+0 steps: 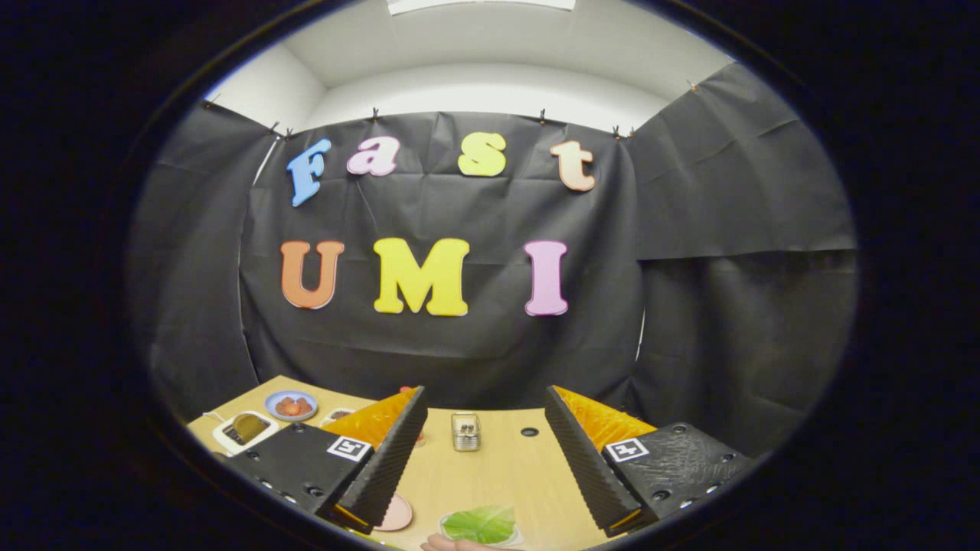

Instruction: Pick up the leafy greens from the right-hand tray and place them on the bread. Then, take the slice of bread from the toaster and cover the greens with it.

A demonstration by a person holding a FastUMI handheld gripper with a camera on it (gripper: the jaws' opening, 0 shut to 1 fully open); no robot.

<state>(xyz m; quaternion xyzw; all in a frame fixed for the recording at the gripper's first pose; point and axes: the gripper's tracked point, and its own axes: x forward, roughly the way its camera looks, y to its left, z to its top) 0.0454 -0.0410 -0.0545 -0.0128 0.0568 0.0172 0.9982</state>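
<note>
My gripper (485, 405) hangs above the wooden table (490, 474) with its two black ribbed fingers (390, 451) spread wide and nothing between them. Below the gap, close in, the leafy greens (481, 524) lie on a clear tray (511, 537). Beside it, half under my left finger, sits a pink plate (398, 514). Farther back, between the fingertips, stands a small metal toaster (465, 431). I cannot tell whether bread is in it. A person's hand (452, 544) shows at the near edge by the greens.
To the left beyond my left finger stand a white toaster-like box with a brown slice (245, 430), a blue plate of red food (291, 405) and a small white dish (337, 415). A dark round hole (529, 431) marks the table right of the metal toaster.
</note>
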